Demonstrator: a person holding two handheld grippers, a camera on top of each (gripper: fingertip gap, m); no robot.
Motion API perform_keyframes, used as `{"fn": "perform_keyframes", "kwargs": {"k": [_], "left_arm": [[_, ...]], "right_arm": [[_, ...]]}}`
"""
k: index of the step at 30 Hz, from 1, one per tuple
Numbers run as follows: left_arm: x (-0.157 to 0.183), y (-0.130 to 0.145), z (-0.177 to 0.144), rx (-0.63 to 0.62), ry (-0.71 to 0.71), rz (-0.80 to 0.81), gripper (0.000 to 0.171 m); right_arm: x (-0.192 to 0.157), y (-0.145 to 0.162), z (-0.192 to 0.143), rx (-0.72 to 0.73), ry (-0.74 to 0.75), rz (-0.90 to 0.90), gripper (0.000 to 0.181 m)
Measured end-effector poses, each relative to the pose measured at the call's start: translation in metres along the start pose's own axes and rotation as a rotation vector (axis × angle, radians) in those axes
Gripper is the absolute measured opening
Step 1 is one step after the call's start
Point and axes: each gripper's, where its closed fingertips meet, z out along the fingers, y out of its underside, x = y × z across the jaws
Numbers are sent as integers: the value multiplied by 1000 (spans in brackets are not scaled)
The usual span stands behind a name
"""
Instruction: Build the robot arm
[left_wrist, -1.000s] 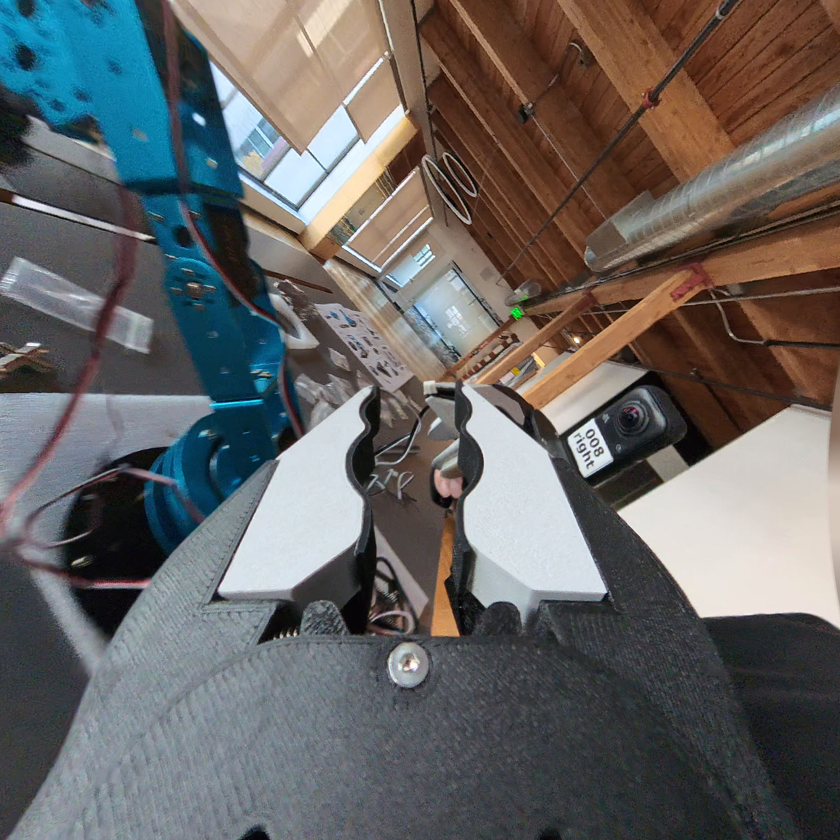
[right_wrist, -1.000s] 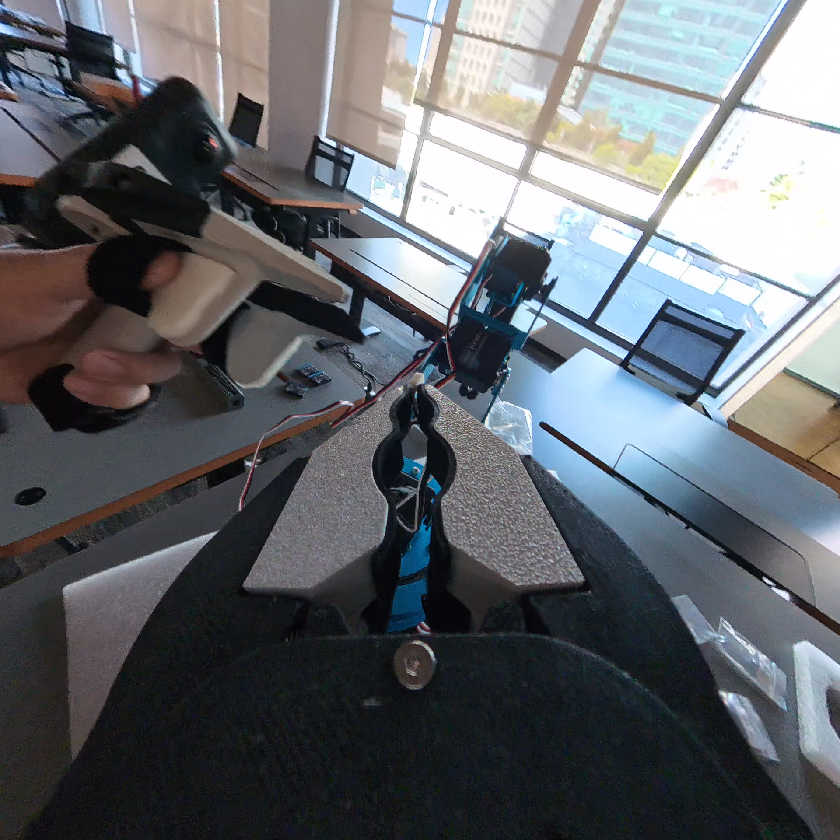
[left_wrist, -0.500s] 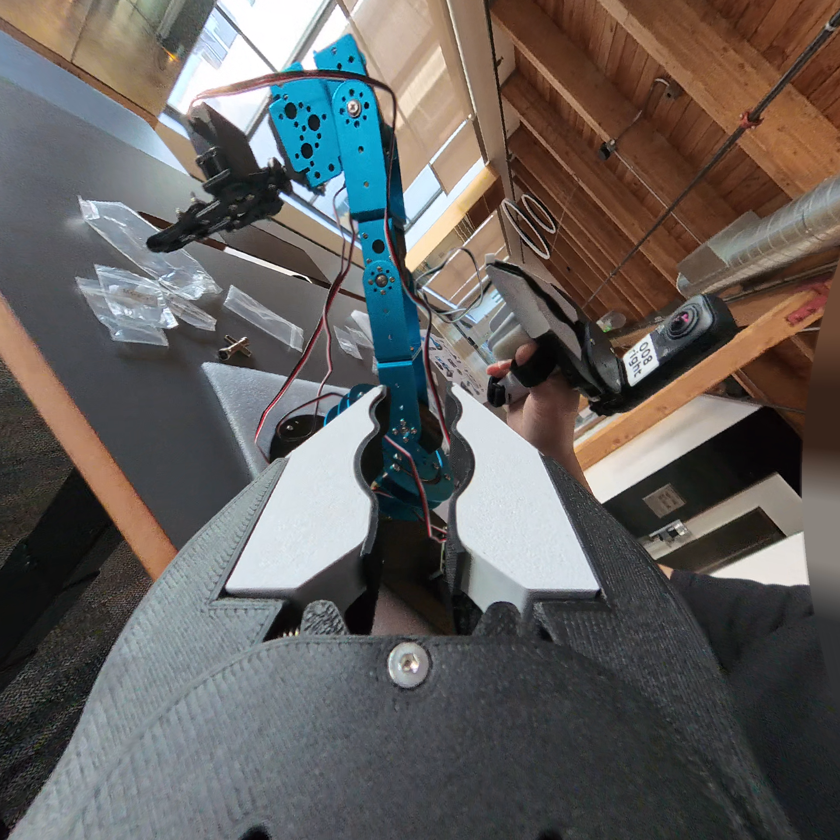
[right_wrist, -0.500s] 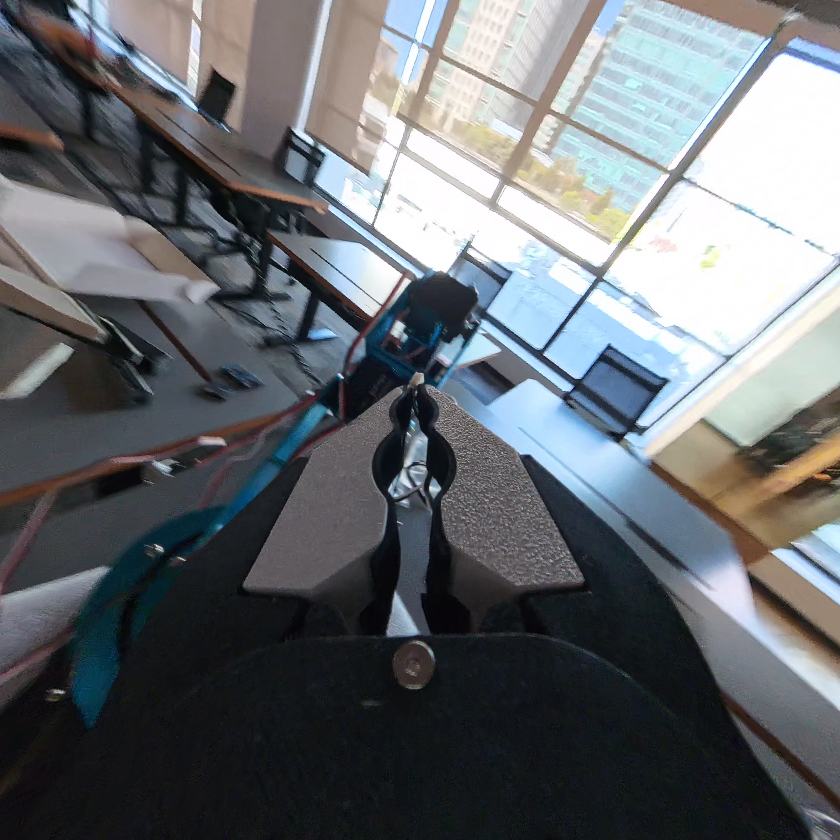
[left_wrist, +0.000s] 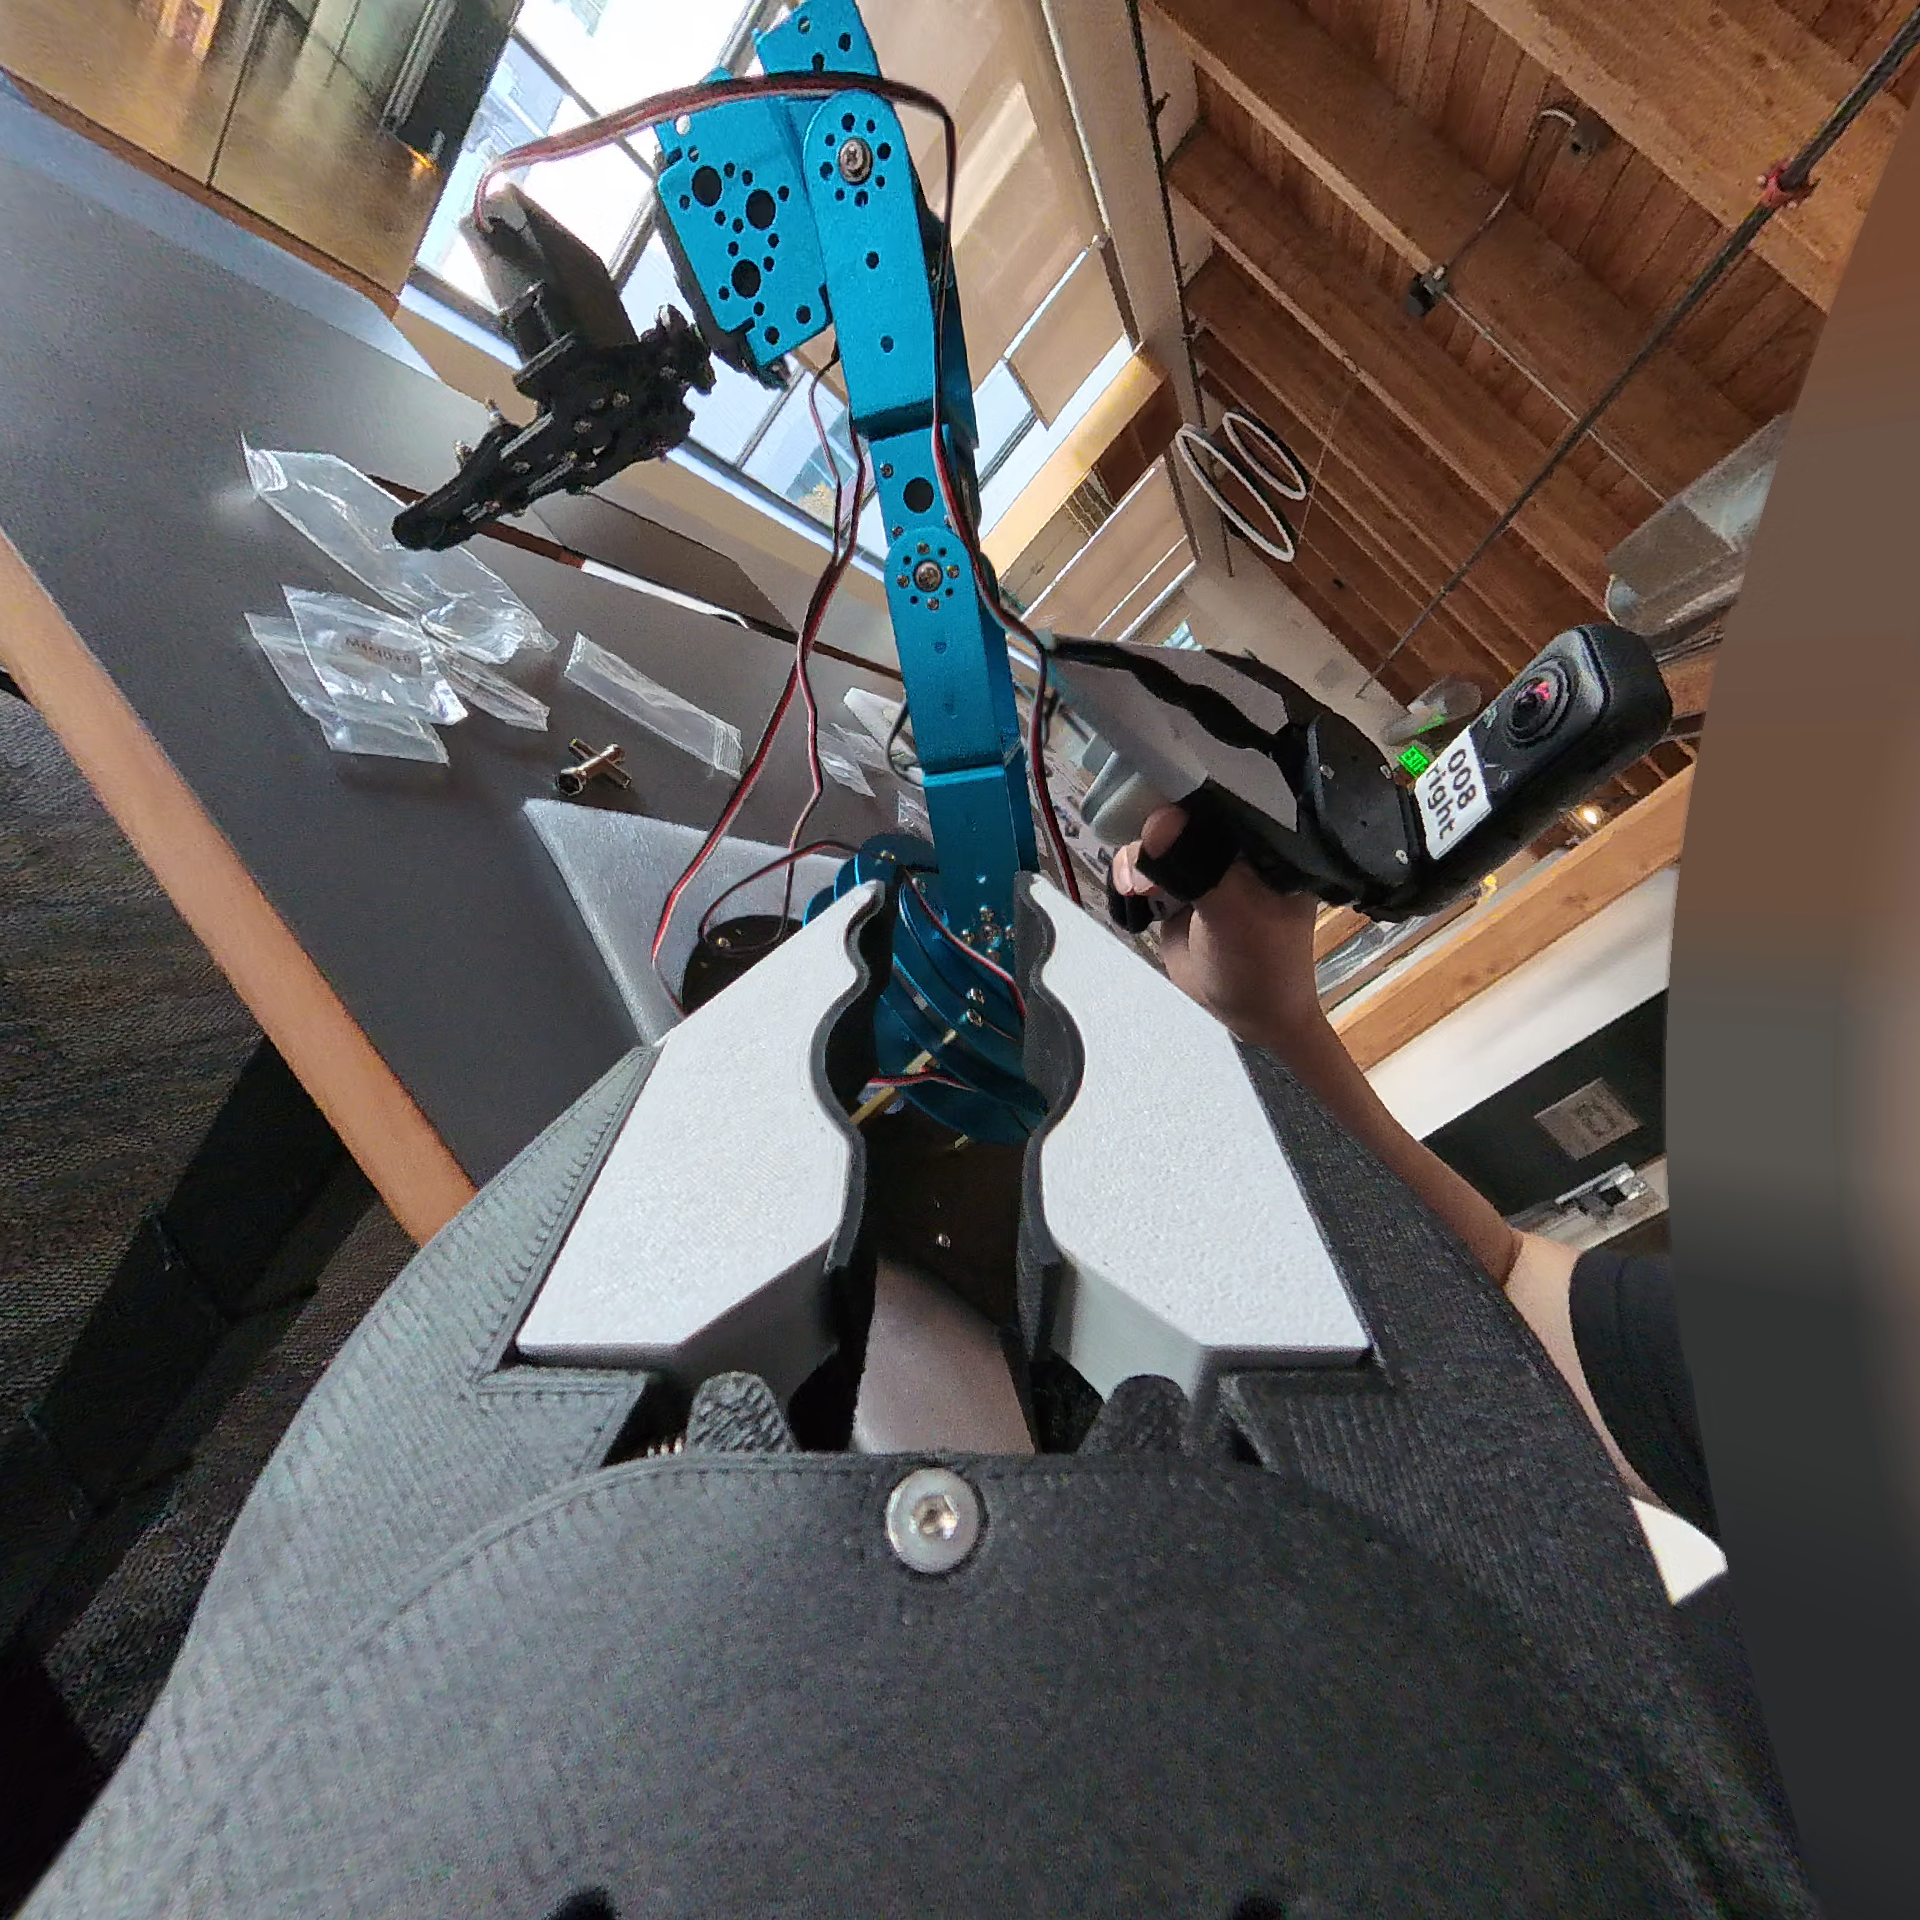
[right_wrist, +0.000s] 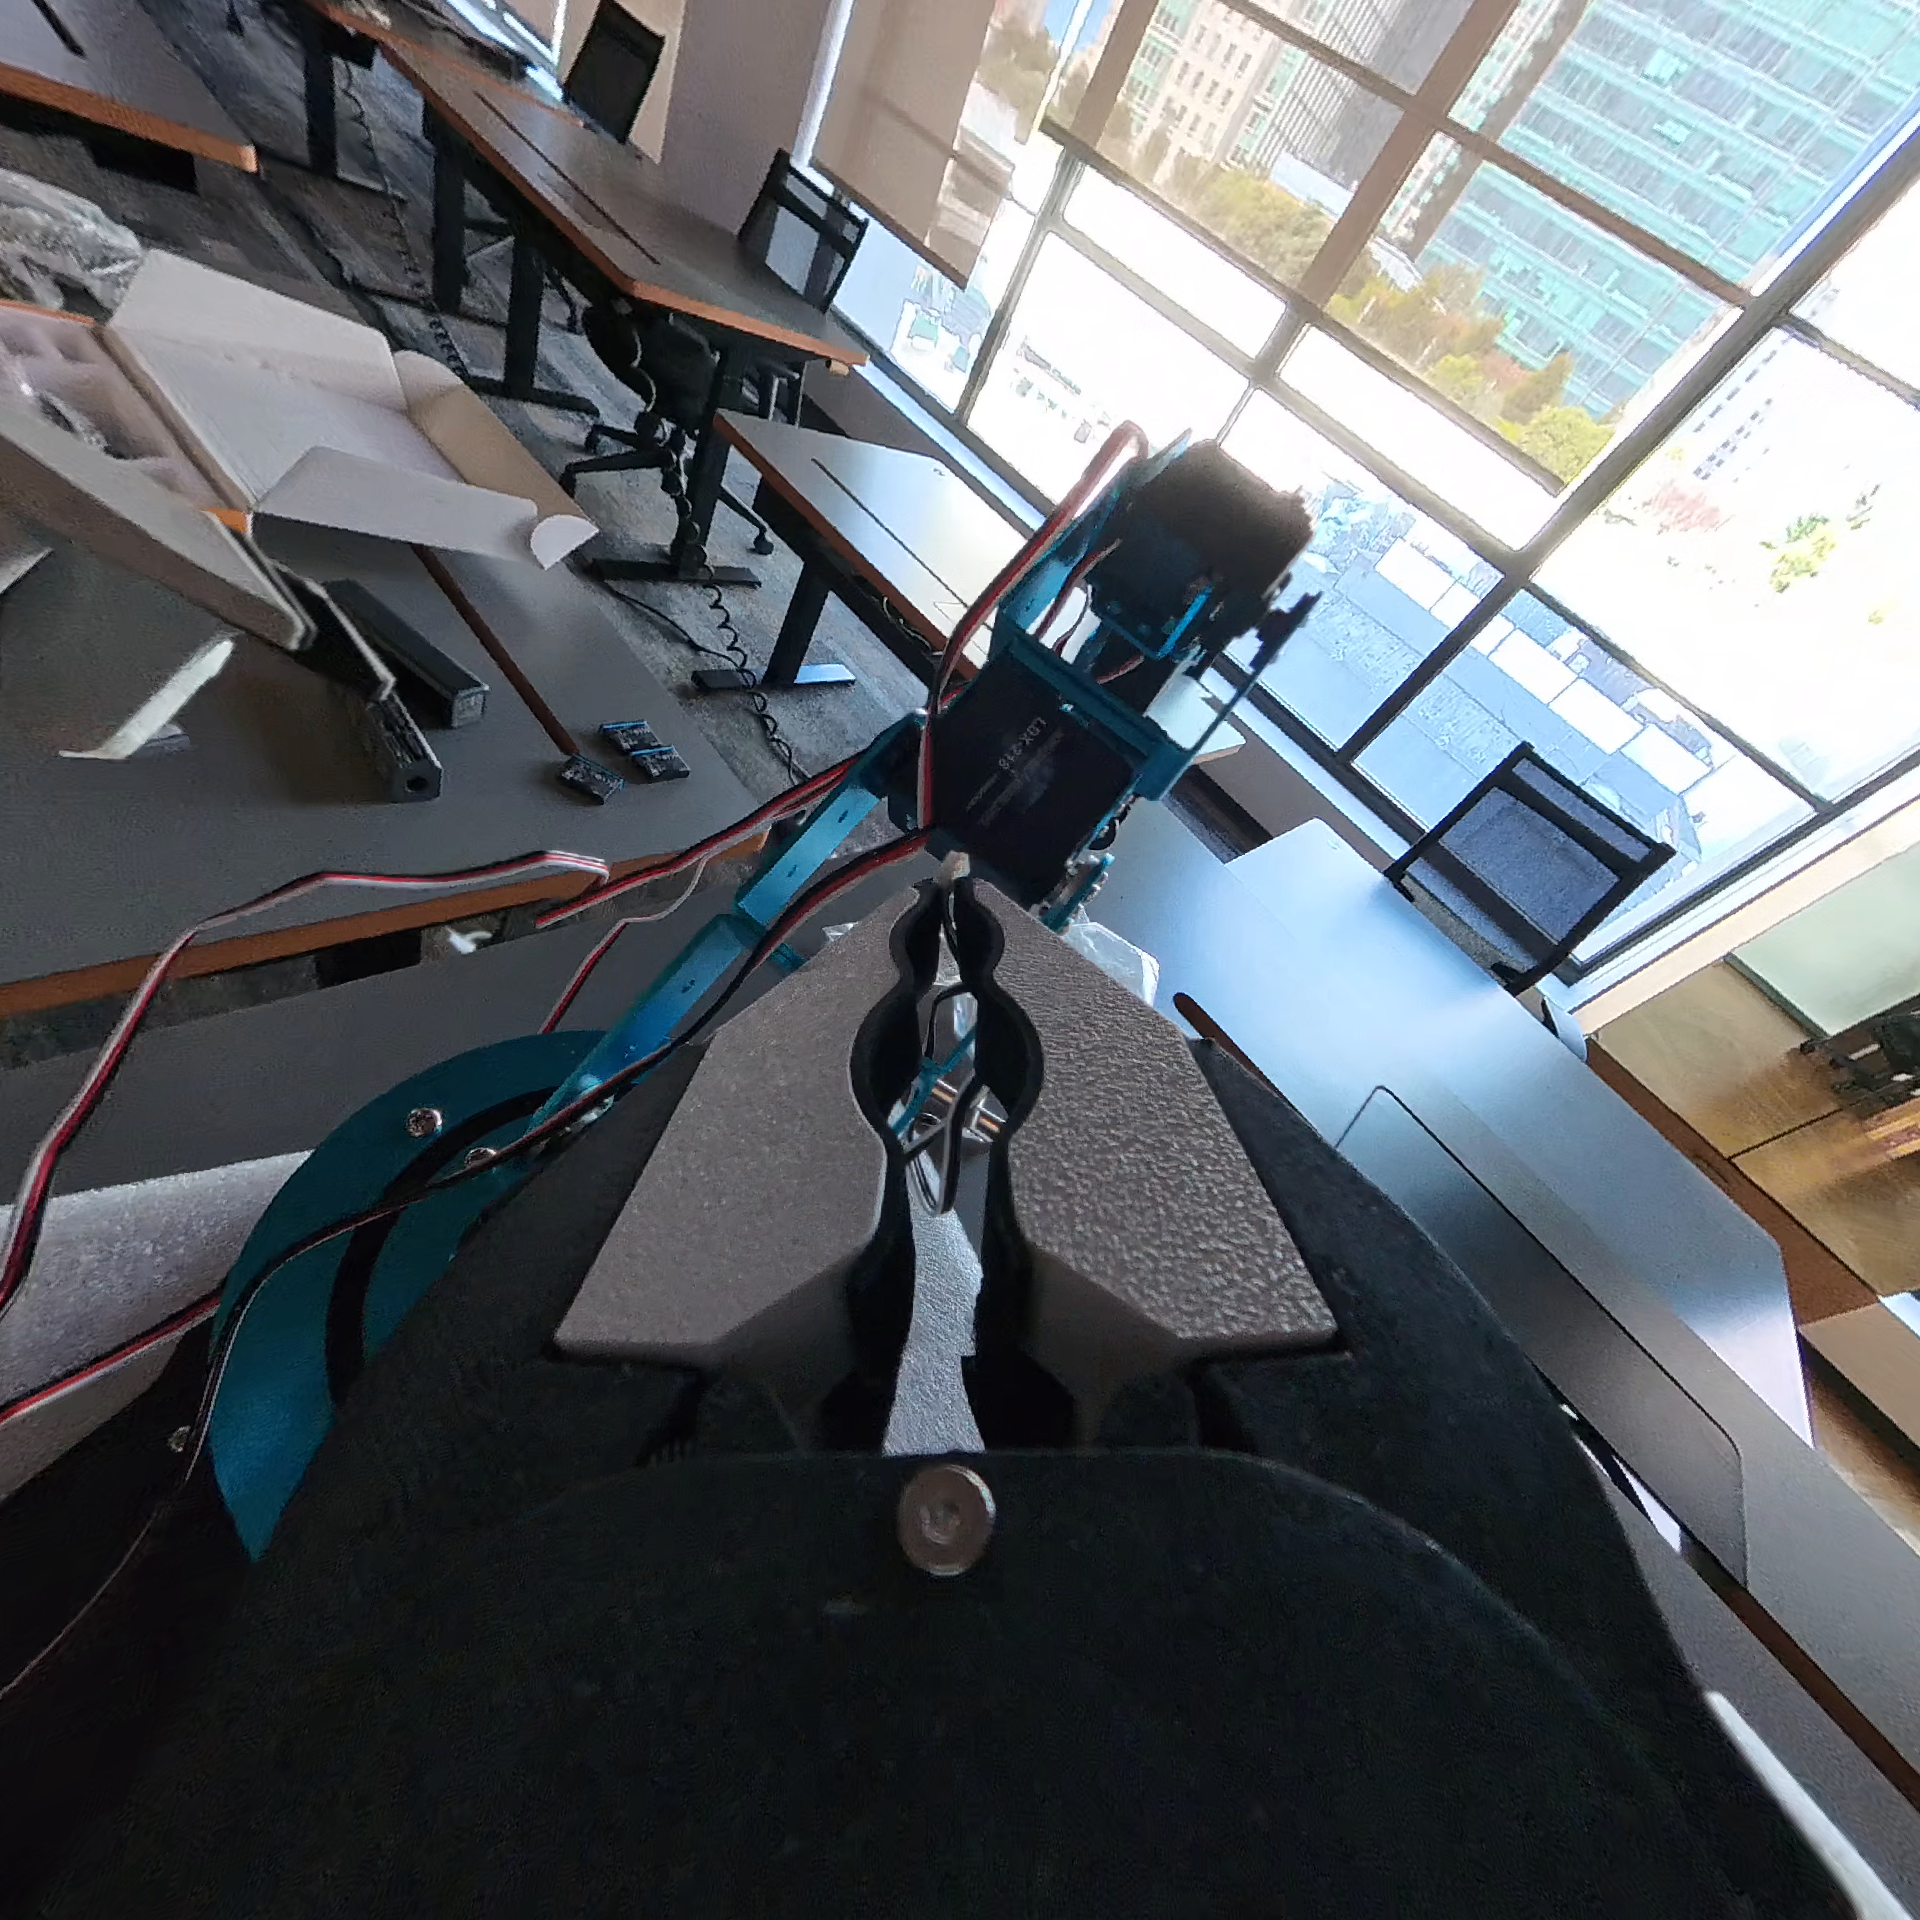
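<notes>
We're looking up a small blue metal robot arm kit (left_wrist: 940, 665) standing on the dark grey desk (left_wrist: 208, 343), its round blue base (left_wrist: 956, 1029) sitting right between the fingers of our left claw (left_wrist: 948, 914). Those fingers stand apart, closing on nothing; whether their tips touch the base we can't make out. The base's lower part is hidden behind the grey finger pads (left_wrist: 717, 1153).

Our right claw (right_wrist: 951, 904) is pinched almost together at the tips, on a thin wire with a small white connector (right_wrist: 948, 871) poking out past them. In the left wrist view that same right claw (left_wrist: 1070, 665) sits just beside the blue arm's upright, held by a hand (left_wrist: 1226, 935) in a black fingerless glove.

Red, white and black servo cables (right_wrist: 436, 894) loop off the arm, running out of frame at the left. The black toy pincer (left_wrist: 551, 426) at the arm's top hangs over the desk; in the right wrist view it's backlit and hard to read.

Around it: clear plastic bags (left_wrist: 374, 644), a small metal cross wrench (left_wrist: 594, 767), a grey foam block (left_wrist: 623, 862). Farther off, an open white cardboard box (right_wrist: 260, 426), cut off by the frame edge, and small blue circuit boards (right_wrist: 623, 753) on another desk.
</notes>
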Motion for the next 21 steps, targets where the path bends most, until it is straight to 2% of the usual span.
{"fn": "perform_keyframes", "kwargs": {"k": [13,21], "left_arm": [[1,-24,22,33,46,30,20],[1,-27,24,33,57,33,20]], "right_arm": [[-5,9,12,-38,-23,-39,0],[-10,9,11,-15,-25,-90,0]]}}
